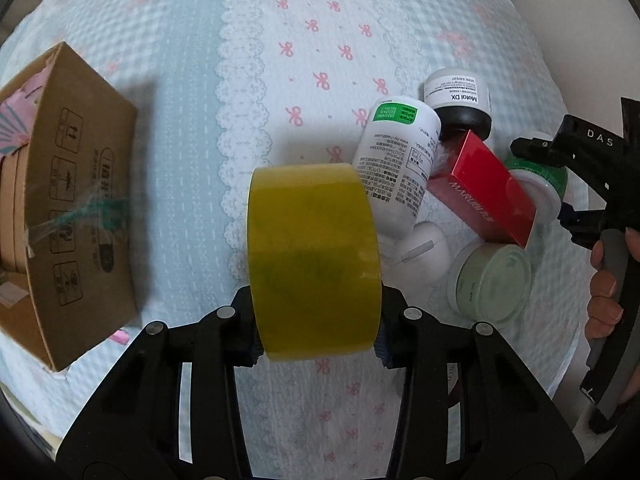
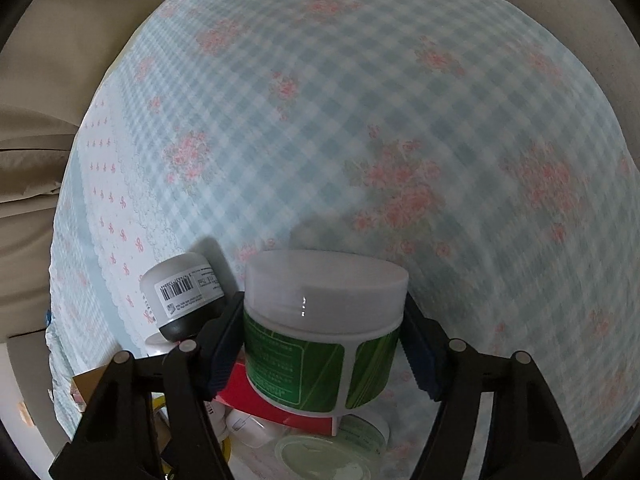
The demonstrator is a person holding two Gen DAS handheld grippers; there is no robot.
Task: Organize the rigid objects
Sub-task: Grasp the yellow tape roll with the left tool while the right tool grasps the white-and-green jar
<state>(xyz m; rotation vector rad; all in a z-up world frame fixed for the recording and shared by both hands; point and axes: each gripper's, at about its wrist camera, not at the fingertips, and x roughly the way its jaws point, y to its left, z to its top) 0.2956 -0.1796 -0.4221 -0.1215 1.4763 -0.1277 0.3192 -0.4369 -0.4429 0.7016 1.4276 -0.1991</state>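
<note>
Above the blue floral bedspread (image 1: 192, 92), each pair of tongs grips one item clear of the cloth.

The left gripper (image 1: 316, 340) is closed on a yellow tape roll (image 1: 312, 256), its pads pressed against the roll's two flat sides, between the cardboard box (image 1: 80, 208) on the left and the clutter on the right. The right gripper (image 2: 324, 344) is clamped around a green-labelled jar (image 2: 320, 328) with a white lid, held over the pile: a red carton (image 1: 484, 196), a white bottle (image 1: 396, 168), a grey-and-black tub (image 1: 460, 100), a pale green jar (image 1: 492, 280) and a small white case (image 1: 424, 244), all lying close together, several touching.
</note>
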